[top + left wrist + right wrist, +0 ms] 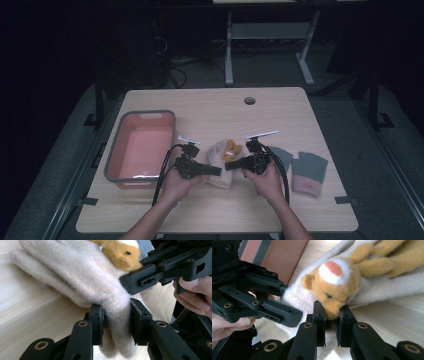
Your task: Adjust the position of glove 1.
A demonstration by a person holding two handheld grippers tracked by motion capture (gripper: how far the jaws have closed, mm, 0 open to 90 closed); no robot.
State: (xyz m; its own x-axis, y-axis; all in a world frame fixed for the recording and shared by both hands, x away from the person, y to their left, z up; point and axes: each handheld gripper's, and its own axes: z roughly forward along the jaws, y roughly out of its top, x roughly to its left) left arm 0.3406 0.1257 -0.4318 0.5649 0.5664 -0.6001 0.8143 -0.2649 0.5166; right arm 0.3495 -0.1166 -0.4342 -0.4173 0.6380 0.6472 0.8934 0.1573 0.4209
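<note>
Left gripper (116, 322) jaws pinch the cream knitted glove (82, 277); right gripper (331, 326) jaws pinch its orange plush bear (337, 285). Pink grey-rimmed tub (116, 150), centre-left, holds nothing visible.

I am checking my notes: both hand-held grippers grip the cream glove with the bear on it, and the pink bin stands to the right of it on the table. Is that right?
Not quite. The pink bin stands to the left of the cream glove, as the high view shows. The rest holds: the left hand-held gripper and the right hand-held gripper both grip that glove.

A pink tub (141, 145) and grey-pink gloves (308, 173) flank the table (215, 107).
</note>
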